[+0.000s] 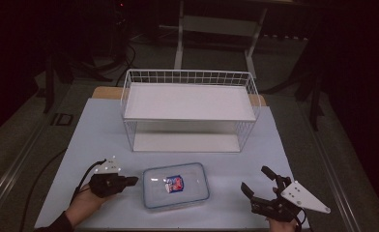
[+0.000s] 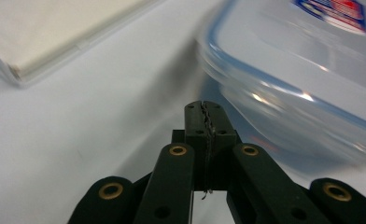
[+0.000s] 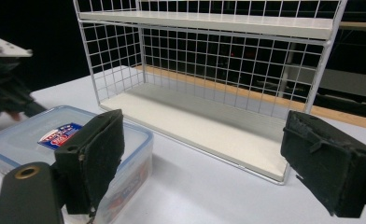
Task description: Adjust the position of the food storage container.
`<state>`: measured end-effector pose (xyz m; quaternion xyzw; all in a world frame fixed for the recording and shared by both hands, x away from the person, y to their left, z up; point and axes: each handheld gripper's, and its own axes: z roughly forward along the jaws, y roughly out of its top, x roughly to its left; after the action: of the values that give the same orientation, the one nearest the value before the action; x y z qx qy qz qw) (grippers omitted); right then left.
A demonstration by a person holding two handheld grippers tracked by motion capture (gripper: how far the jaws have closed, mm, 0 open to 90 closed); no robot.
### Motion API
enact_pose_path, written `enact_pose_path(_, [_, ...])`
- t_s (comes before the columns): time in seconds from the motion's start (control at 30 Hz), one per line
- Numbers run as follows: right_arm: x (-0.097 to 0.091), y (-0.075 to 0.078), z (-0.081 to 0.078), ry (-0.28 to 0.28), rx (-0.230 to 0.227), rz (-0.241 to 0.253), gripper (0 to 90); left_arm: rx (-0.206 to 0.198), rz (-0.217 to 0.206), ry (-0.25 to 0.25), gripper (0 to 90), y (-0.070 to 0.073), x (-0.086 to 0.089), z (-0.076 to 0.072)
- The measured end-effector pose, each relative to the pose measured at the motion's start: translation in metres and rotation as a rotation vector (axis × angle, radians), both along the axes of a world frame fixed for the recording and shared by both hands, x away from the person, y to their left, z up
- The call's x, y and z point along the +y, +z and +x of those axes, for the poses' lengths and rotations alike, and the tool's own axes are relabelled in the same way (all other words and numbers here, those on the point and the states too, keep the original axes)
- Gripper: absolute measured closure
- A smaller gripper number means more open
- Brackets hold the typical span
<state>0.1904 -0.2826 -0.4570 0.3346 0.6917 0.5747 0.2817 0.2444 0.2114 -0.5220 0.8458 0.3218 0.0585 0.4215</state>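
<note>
A clear plastic food box [image 1: 176,185] with a blue-edged lid and a red and blue label lies flat at the table's near middle. My left gripper [image 1: 131,181] rests just to its left, jaws shut with nothing between them, tips a short way from the box's side. In the left gripper view the shut gripper [image 2: 204,112] points at the box's rounded corner [image 2: 284,88]. My right gripper [image 1: 257,180] stands open at the near right, apart from the box. In the right gripper view its wide-set fingers [image 3: 97,154] frame the box [image 3: 55,135] and the wire shelf [image 3: 209,70].
A white wire shelf rack [image 1: 189,110] with two white boards stands at the middle back of the light tablecloth [image 1: 100,130]. Bare table lies between the rack and the box. Dark floor and table legs surround the table.
</note>
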Motion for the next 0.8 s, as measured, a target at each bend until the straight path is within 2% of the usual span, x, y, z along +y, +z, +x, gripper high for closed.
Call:
enact_pose_path(0.1, [0.001, 0.0, 0.0, 0.001, 0.001, -0.001, 13.3, 0.022, 0.028, -0.018, 88.9, 0.002, 0.0, -0.019])
enact_pose_path(0.27, [0.001, 0.0, 0.0, -0.002, -0.004, -0.002, 13.3, 0.064, 0.001, -0.057, 88.9, 0.005, 0.002, -0.045])
enact_pose_path(0.33, [0.001, 0.0, 0.001, 0.0, 0.002, -0.002, 13.3, 0.078, 0.007, -0.102, 88.9, 0.004, -0.004, -0.05])
enact_pose_path(0.5, [0.0, 0.0, 0.0, -0.006, -0.004, -0.001, 13.3, 0.101, 0.019, -0.165, 88.9, -0.003, -0.023, -0.055])
enact_pose_path(0.57, [0.0, 0.0, 0.0, -0.006, -0.006, 0.001, 13.4, 0.121, 0.004, -0.189, 88.9, -0.004, -0.028, -0.055])
enact_pose_path(0.7, [0.0, 0.0, 0.0, -0.003, 0.001, 0.002, 13.3, 0.118, 0.004, -0.214, 88.9, -0.006, -0.037, -0.053])
enact_pose_path(0.8, [-0.001, 0.0, 0.0, -0.002, -0.003, 0.001, 13.4, 0.117, 0.023, -0.226, 89.0, -0.008, -0.042, -0.051])
